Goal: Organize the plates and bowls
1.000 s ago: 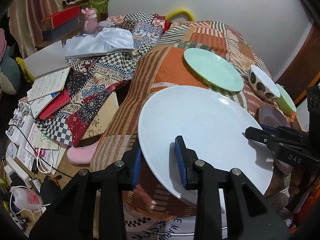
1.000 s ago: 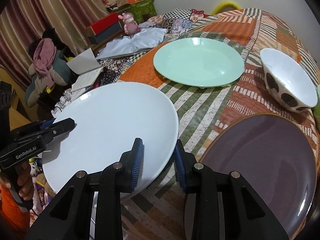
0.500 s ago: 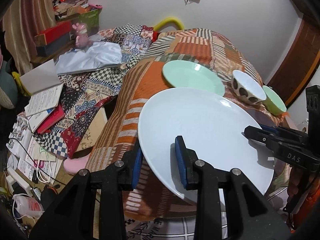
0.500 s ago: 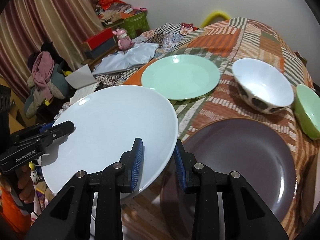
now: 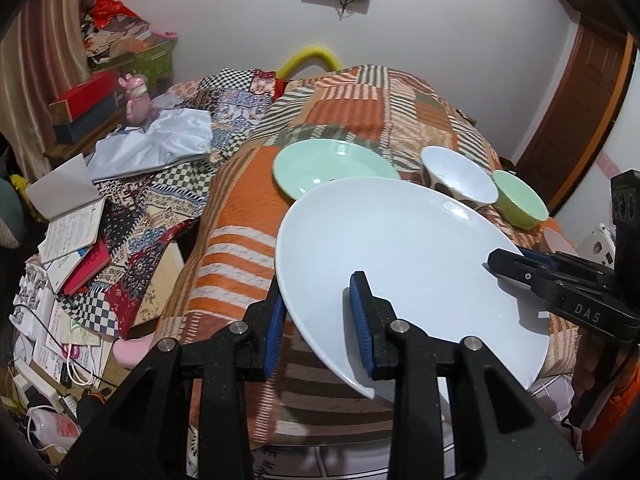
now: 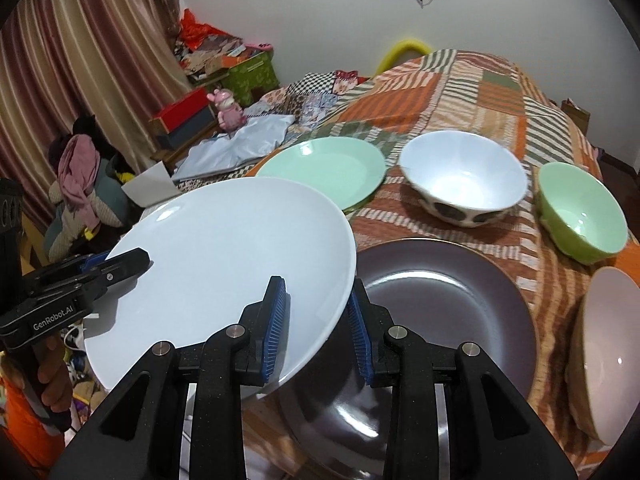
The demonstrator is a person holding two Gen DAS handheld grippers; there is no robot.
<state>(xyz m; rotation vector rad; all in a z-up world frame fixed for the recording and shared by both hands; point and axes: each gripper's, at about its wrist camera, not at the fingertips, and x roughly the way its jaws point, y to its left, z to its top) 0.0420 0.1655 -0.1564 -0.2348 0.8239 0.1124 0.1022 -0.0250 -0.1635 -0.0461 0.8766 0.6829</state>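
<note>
The patchwork-covered tabletop (image 6: 460, 92) carries the dishes. Held above its near left edge, the white plate (image 6: 224, 256) is clamped at opposite rims by the left claw (image 5: 318, 320) and right claw (image 6: 316, 324), each nearly closed. This looks like mid-carry; next, lowering it onto the purple plate (image 6: 448, 304) seems likely.

The left gripper (image 5: 318, 324) was clamped on the near rim of a large white plate (image 5: 404, 256), one blue pad beneath the edge and one on top. The right gripper (image 5: 506, 266) pinched the plate's right rim, a hand (image 5: 588, 364) partly visible below it. The plate was tilted above a patchwork cloth (image 5: 240, 240). Beyond it lay a mint green plate (image 5: 320, 168), then a white bowl (image 5: 456, 176) with dark spots and a green bowl (image 5: 520, 198), just beside each other, perhaps touching. Books and papers (image 5: 72, 236) littered the floor at left.
</note>
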